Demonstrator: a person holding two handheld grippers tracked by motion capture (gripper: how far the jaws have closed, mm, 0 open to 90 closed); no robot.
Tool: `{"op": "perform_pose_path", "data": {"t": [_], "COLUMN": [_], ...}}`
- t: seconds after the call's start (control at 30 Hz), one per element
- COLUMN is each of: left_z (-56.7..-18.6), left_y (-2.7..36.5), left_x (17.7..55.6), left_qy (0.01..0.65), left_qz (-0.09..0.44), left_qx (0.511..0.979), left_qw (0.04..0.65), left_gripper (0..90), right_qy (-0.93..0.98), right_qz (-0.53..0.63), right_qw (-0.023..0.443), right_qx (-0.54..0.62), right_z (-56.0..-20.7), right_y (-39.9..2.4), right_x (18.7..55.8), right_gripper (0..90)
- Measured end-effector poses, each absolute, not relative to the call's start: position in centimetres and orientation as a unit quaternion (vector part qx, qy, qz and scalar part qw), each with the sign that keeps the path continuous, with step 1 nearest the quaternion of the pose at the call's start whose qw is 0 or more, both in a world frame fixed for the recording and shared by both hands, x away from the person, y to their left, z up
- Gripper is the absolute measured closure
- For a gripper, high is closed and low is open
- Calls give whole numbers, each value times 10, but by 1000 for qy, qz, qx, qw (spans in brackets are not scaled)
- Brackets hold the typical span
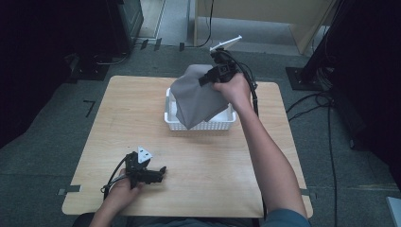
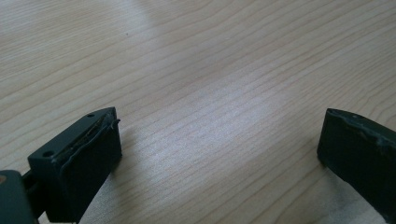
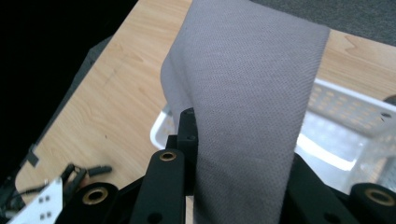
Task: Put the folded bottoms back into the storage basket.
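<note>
Holding a grey cloth (image 1: 198, 97) above a white basket (image 1: 201, 124), with the other tongs idle on the counter.

The right tongs (image 1: 208, 76) are clamped on the grey cloth, which in the right gripper view fills the gap between the two black jaws and spreads upward from them (the jaws stand only partly closed, with folded fabric between them). In the high view the cloth hangs from the tongs over the far side of the counter (image 1: 142, 118), its lower edge draping over the front wall of the white basket. The left tongs (image 1: 158, 174) rest near the front left of the counter, well apart from the basket; their jaws stand wide apart over bare wood, gripping nothing and touching nothing else.
</note>
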State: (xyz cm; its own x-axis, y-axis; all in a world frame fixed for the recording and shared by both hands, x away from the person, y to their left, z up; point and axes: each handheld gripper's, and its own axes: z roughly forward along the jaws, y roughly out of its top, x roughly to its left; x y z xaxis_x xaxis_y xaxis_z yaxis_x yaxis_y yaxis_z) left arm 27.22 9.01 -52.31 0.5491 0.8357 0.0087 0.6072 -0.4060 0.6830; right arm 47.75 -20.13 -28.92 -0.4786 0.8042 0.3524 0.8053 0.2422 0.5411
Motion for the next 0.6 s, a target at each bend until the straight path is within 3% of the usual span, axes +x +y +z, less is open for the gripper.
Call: {"op": "perform_pose_path", "data": {"t": [0.23,0.6], "left_z": [-523,-523], "left_y": [90,90], "left_x": [272,272], "left_qy": [440,440], "left_qz": [178,179], "left_qx": [820,819], "left_qw": [321,322], "left_gripper": [0,0], "right_qy": [-777,-745], "right_qz": [-349,-357], "right_qw": [14,19], "right_qx": [-523,-564], "right_z": [-303,-374], "right_y": [-184,-192], "right_x": [500,519], "right_gripper": [758,756]}}
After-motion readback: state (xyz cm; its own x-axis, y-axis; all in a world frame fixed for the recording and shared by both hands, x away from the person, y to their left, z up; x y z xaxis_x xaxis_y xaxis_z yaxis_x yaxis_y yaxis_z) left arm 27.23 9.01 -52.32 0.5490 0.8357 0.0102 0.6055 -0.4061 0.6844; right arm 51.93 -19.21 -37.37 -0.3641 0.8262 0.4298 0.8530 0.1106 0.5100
